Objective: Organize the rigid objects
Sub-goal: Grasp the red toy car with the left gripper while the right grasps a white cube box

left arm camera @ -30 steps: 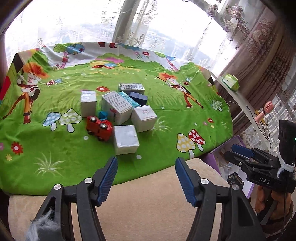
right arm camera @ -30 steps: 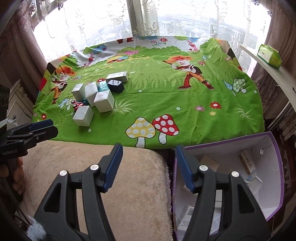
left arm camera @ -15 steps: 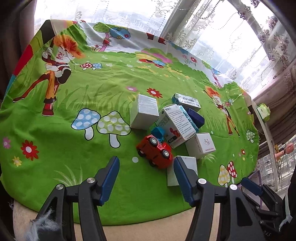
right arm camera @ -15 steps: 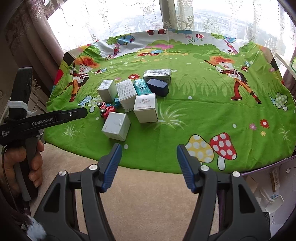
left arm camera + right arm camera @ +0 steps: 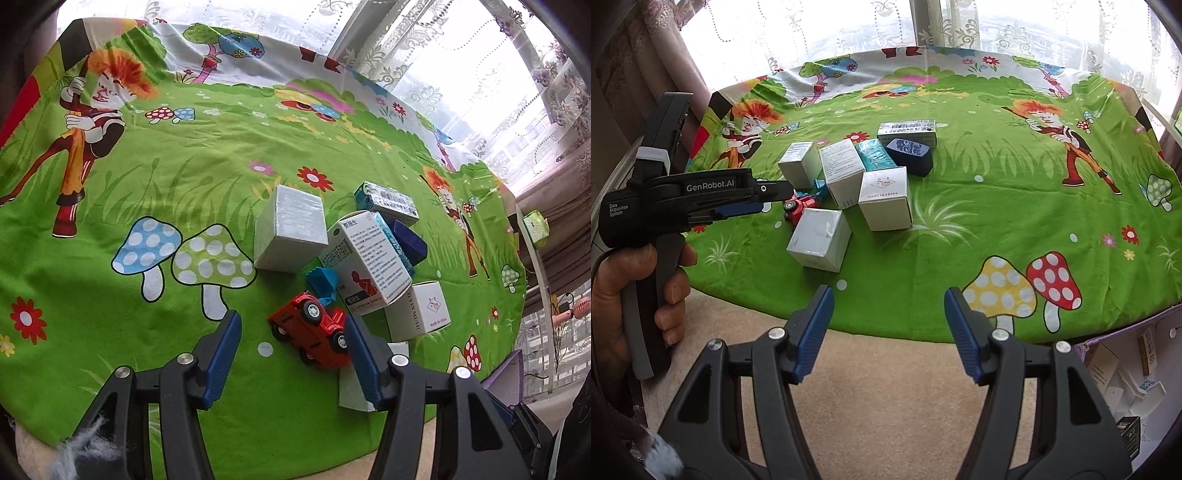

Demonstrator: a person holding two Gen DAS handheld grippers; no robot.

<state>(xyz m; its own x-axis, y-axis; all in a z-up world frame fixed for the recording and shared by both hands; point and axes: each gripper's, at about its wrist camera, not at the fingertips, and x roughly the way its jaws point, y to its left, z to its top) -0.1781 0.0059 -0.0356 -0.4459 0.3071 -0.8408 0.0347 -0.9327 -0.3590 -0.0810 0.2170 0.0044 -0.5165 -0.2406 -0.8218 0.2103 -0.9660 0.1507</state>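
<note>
A red toy truck [image 5: 310, 332] with a blue tipper lies on its side on the green cartoon cloth [image 5: 147, 192], against a cluster of several small boxes. Among them are a white box [image 5: 291, 229], a printed medicine box [image 5: 365, 258] and a "made in china" box [image 5: 417, 310]. My left gripper [image 5: 291, 350] hangs just over the truck with its jaws closing. The truck shows between the fingers near the right pad, and no pad presses on it. In the right wrist view the left gripper [image 5: 768, 192] reaches over the truck [image 5: 798, 210]. My right gripper [image 5: 888, 321] is open and holds nothing, at the cloth's near edge.
A white box [image 5: 820, 240] sits nearest the front edge, a dark blue box [image 5: 910, 155] and a barcode box [image 5: 907, 131] behind. A purple-rimmed carton [image 5: 1126, 369] with packets stands low at the right. A hand [image 5: 628, 280] holds the left gripper. Beige plush [image 5: 886, 387] lies below.
The left gripper has come forward and down over the cloth to the red truck, rolling and narrowing a little. The right gripper has swung from the purple carton towards the box cluster.
</note>
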